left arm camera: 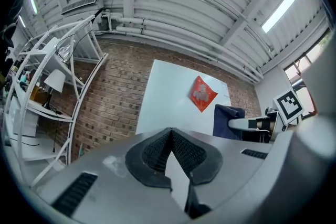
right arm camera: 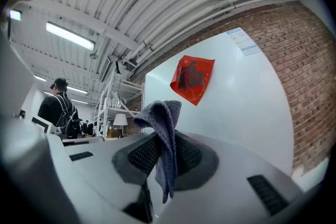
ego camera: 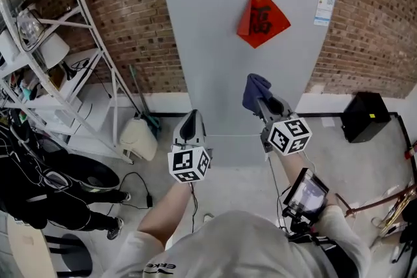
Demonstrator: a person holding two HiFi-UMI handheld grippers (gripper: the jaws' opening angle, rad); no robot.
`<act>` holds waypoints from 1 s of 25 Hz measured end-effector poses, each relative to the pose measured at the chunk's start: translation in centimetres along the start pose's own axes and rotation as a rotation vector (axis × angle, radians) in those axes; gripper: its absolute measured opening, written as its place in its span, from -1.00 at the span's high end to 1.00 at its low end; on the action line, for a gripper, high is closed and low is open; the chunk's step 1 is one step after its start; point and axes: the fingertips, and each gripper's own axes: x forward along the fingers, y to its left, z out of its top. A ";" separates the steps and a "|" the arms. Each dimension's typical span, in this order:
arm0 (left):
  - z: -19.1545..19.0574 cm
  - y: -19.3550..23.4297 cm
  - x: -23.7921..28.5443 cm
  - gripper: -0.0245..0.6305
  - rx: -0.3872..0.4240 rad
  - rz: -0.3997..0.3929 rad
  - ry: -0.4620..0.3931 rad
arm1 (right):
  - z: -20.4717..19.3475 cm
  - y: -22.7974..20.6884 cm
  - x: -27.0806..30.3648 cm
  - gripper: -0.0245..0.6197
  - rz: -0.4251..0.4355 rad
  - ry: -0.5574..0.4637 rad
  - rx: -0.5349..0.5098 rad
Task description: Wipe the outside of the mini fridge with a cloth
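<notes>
A tall pale grey fridge [ego camera: 215, 55] stands against the brick wall, with a red diamond sticker [ego camera: 262, 16] on its door. My right gripper [ego camera: 262, 103] is shut on a dark blue cloth [ego camera: 255, 90], held just in front of the door's middle; the cloth [right arm camera: 163, 128] sticks up from between the pads, with the fridge [right arm camera: 241, 102] behind it. My left gripper [ego camera: 189, 125] hangs lower left, near the door's bottom, shut and holding nothing. In the left gripper view its tips [left arm camera: 170, 131] meet below the fridge [left arm camera: 173, 102].
A white metal shelf rack [ego camera: 58, 55] with a lamp and clutter stands at the left. A broom and white dustpan [ego camera: 139, 137] lean by the wall. A black box [ego camera: 365, 117] sits on the floor at the right. A person stands far off in the right gripper view.
</notes>
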 end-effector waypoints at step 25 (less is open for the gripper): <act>11.4 10.0 8.3 0.92 -0.019 -0.075 -0.155 | 14.7 9.0 20.1 0.74 0.081 -0.133 -0.175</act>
